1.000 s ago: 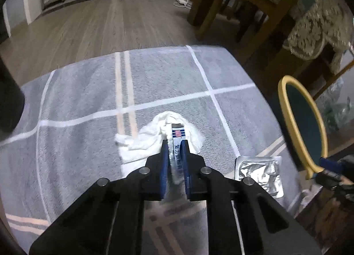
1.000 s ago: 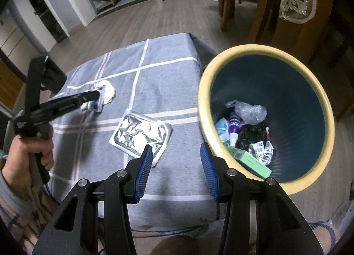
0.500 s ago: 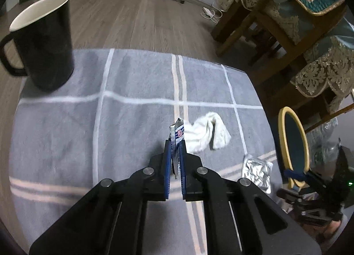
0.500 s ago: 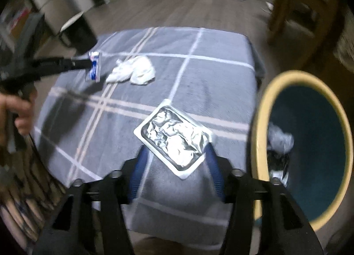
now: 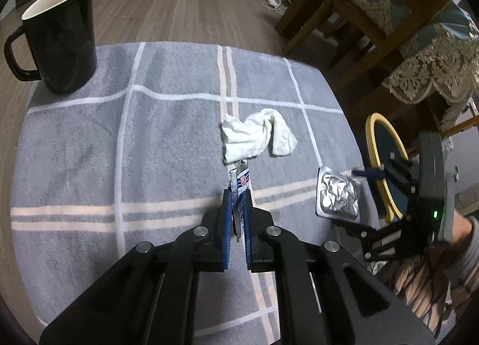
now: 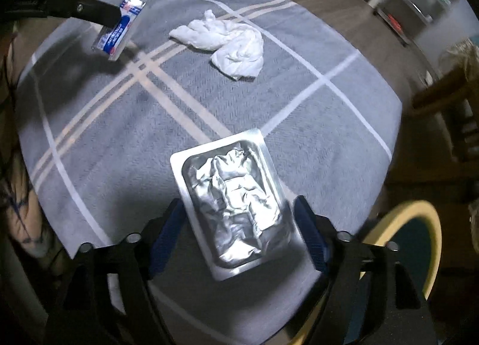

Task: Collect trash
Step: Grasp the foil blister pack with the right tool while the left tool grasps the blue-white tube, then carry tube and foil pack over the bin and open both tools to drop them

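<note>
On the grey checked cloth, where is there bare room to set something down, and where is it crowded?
Free: the wide stretch of cloth between the black mug and the crumpled tissue. Crowded: the side near the bin, where the tissue, the foil tray and the right gripper straddling it sit close.

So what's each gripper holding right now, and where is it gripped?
Left gripper pinches the blue-and-white packet near one end. Right gripper holds nothing, open around the foil tray.

I see a grey checked tablecloth (image 5: 167, 141) carrying a black mug (image 5: 60, 36) at ten o'clock, a crumpled white tissue (image 5: 257, 135) near centre, and a foil tray (image 5: 338, 195) at four o'clock.
</note>
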`<state>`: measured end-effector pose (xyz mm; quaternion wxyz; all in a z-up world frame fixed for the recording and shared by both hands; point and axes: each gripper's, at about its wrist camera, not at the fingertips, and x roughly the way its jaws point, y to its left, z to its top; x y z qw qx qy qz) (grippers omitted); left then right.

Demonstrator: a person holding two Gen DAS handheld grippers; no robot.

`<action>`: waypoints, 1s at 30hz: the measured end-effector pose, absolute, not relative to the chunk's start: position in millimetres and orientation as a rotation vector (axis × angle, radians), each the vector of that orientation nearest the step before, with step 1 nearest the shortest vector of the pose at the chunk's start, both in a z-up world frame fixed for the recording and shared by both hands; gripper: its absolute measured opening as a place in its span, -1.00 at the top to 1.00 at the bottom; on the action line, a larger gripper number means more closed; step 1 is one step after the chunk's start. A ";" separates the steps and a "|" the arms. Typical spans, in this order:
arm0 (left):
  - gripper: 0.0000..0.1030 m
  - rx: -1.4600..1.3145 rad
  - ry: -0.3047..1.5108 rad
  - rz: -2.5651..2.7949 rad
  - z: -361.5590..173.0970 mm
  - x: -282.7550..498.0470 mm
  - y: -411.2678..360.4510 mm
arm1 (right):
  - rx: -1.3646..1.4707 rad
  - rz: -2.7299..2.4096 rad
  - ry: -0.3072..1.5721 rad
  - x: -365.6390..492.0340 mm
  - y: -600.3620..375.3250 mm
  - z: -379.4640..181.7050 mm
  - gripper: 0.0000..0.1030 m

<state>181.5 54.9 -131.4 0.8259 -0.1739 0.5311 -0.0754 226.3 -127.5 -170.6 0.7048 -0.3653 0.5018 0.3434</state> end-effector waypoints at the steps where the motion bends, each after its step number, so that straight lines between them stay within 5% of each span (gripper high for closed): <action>1: 0.87 -0.365 1.132 -0.167 -132.4 181.0 53.6 | -0.810 0.765 1.131 230.8 -128.1 -172.1 -0.66; 17: 0.87 -0.305 1.156 -0.240 -140.9 183.6 25.6 | -0.524 0.701 1.191 217.9 -160.6 -170.6 -0.39; 30: 0.87 -0.254 1.116 -0.333 -127.3 183.9 -9.9 | -0.275 0.596 1.068 203.4 -200.6 -110.2 -0.38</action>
